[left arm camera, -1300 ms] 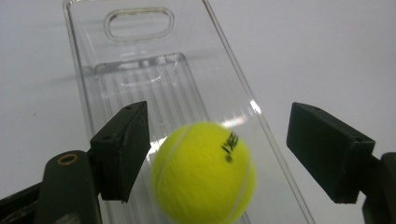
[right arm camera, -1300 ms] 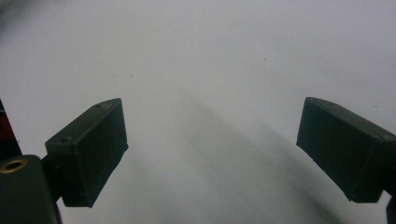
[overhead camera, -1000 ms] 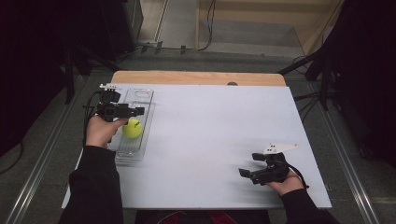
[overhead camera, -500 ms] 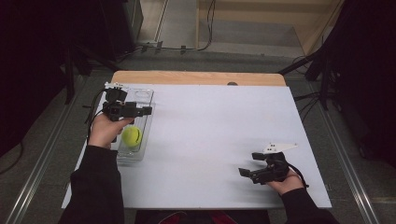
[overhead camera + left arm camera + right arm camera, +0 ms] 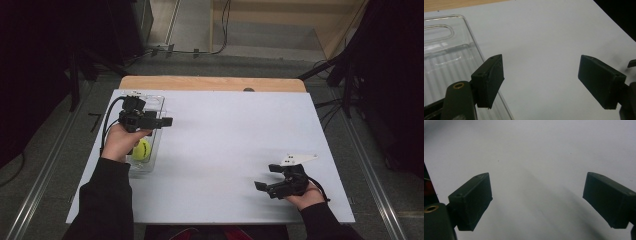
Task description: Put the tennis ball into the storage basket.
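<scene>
The yellow-green ball (image 5: 142, 149) now lies in the clear plastic tray (image 5: 159, 102) at the left edge of the white tabletop (image 5: 225, 135), toward the tray's near end. 1 second ago the left gripper (image 5: 168, 121) sat low over the ball inside the tray; half a second ago it had lifted and drawn toward the far end, and now it is higher again, held above the tray's right wall with its 2 fingers pointing out over the bare tabletop. In the left gripper view those fingers (image 5: 489, 80) stand wide apart with nothing between them, the tray (image 5: 446, 50) just beside the left one, so the ball has been released and the hand is clear of it.

The right gripper (image 5: 270, 177) rests near the front right corner of the tabletop, where it was in both earlier frames. In the right gripper view its fingers (image 5: 472, 200) are also spread and empty over plain white surface.

Judging from this, the placing step looks complete: the ball sits in the tray apart from both grippers. Being round, it could roll along the tray floor, though it appears settled. What remains seems only to bring the left hand back to rest
</scene>
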{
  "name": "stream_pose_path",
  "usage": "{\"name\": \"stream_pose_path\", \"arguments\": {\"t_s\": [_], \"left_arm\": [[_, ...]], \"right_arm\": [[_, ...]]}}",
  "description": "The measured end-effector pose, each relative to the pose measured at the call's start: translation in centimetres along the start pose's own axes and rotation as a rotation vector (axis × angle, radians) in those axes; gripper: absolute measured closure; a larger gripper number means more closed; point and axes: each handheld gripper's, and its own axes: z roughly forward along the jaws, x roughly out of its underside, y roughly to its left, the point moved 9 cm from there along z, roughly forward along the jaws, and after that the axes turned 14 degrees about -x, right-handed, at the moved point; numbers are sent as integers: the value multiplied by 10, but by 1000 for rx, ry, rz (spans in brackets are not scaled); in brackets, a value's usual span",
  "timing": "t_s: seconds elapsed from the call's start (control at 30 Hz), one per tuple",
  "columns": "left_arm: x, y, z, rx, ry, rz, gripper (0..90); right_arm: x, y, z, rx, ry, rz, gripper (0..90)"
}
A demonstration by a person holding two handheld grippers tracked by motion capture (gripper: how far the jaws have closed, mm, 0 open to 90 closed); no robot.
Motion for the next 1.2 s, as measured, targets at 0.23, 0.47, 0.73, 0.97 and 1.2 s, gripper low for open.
{"name": "stream_pose_path", "arguments": {"t_s": [0.23, 0.47, 0.73, 0.97, 1.2], "left_arm": [[4, -13, 5, 21, 10, 14, 213], [8, -26, 6, 43, 12, 38, 213], [16, -41, 6, 66, 3, 51, 213], [26, -47, 5, 83, 5, 54, 212], [33, -51, 5, 96, -4, 57, 212]], "right_arm": [[0, 0, 0, -3, 2, 1, 70], [-1, -1, 0, 0, -2, 4, 69], [-1, -1, -1, -2, -7, 13, 70], [1, -2, -2, -3, 8, 21, 132], [0, -2, -2, 1, -2, 25, 132]]}}
